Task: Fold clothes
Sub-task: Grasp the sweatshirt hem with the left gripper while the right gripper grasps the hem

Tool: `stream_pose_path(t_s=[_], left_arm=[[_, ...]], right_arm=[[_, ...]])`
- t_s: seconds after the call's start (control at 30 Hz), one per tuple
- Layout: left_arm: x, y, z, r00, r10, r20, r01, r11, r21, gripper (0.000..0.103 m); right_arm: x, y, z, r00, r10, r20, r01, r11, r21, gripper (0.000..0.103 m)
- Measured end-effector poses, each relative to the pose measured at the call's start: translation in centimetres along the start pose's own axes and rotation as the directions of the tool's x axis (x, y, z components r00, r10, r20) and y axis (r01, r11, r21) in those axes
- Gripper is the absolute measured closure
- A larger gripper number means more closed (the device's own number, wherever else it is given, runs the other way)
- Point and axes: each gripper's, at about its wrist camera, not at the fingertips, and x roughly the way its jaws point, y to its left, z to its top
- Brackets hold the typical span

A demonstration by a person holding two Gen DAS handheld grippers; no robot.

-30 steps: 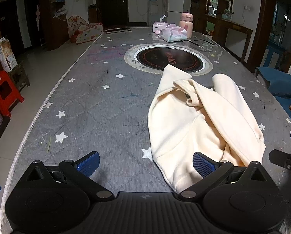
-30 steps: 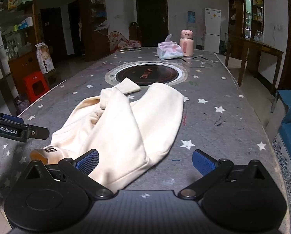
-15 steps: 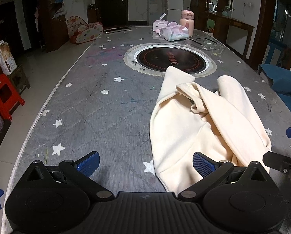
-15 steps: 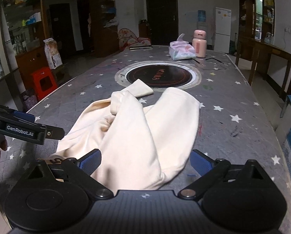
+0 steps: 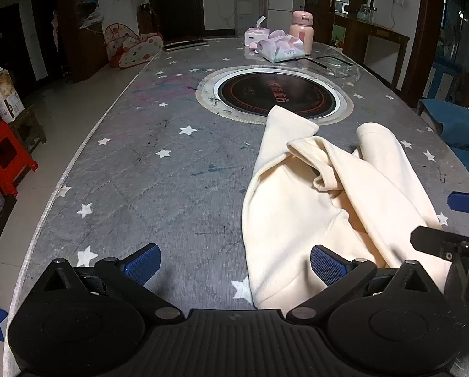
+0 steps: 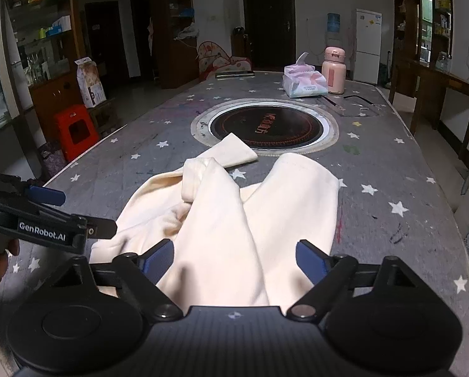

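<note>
A cream sweatshirt (image 5: pixel 300 220) lies crumpled on the grey star-patterned table (image 5: pixel 159 194), one sleeve reaching the round black hob. It also shows in the right wrist view (image 6: pixel 228 220). My left gripper (image 5: pixel 234 267) is open, hovering over the garment's near left edge; its right finger is above the cloth. My right gripper (image 6: pixel 234 257) is open, straddling the near hem from above. Neither holds anything. The other gripper shows at each view's edge: the right one (image 5: pixel 448 245) and the left one (image 6: pixel 46 226).
A round inset hob (image 5: pixel 275 94) sits mid-table. A tissue pack (image 5: pixel 281 50), a pink flask (image 5: pixel 302 31) and a wipes box stand at the far end. A red stool (image 5: pixel 5 154) and shelves are left of the table, blue chairs (image 5: pixel 454 125) right.
Both grippers have drawn back and shifted slightly, the right one moving left over the garment's hem. The sweatshirt has not moved. Both stay open.
</note>
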Motion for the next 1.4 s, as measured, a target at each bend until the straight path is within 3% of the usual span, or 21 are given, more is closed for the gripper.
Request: stream_pose_path(t_s=[0.37, 0.57, 0.63, 0.87, 1.03, 1.23, 1.4], left_arm=[[1.0, -0.1, 0.9, 1.000, 0.001, 0.002, -0.001, 1.000, 0.023, 0.000], [1.5, 0.3, 1.7, 1.000, 0.008, 0.012, -0.008, 1.000, 0.024, 0.000], [1.7, 0.5, 1.9, 1.000, 0.010, 0.016, -0.010, 1.000, 0.022, 0.000], [2.5, 0.6, 2.6, 1.000, 0.017, 0.022, -0.018, 0.999, 0.031, 0.000], [3.3, 0.1, 3.2, 0.999, 0.017, 0.030, -0.019, 0.998, 0.056, 0.000], [4.2, -0.3, 4.2, 0.999, 0.002, 0.047, -0.005, 0.998, 0.067, 0.001], [5.6, -0.9, 4.8, 0.999, -0.011, 0.044, 0.007, 0.995, 0.095, 0.005]], right_arm=[[2.5, 0.3, 1.7, 1.000, 0.002, -0.013, -0.002, 1.000, -0.023, 0.020], [4.9, -0.1, 2.8, 0.999, -0.003, -0.041, 0.002, 1.000, -0.019, 0.029], [5.6, -0.2, 3.1, 0.999, 0.014, -0.049, -0.015, 1.000, -0.016, 0.037], [7.5, 0.3, 3.6, 0.997, 0.040, -0.070, -0.043, 0.999, -0.031, 0.047], [7.9, 0.2, 3.4, 0.996, 0.025, -0.085, -0.029, 0.999, -0.042, 0.076], [5.4, -0.9, 3.3, 1.000, 0.016, -0.026, -0.016, 0.999, -0.030, 0.093], [1.5, -2.5, 2.2, 0.998, -0.039, 0.044, 0.039, 0.999, 0.009, 0.096]])
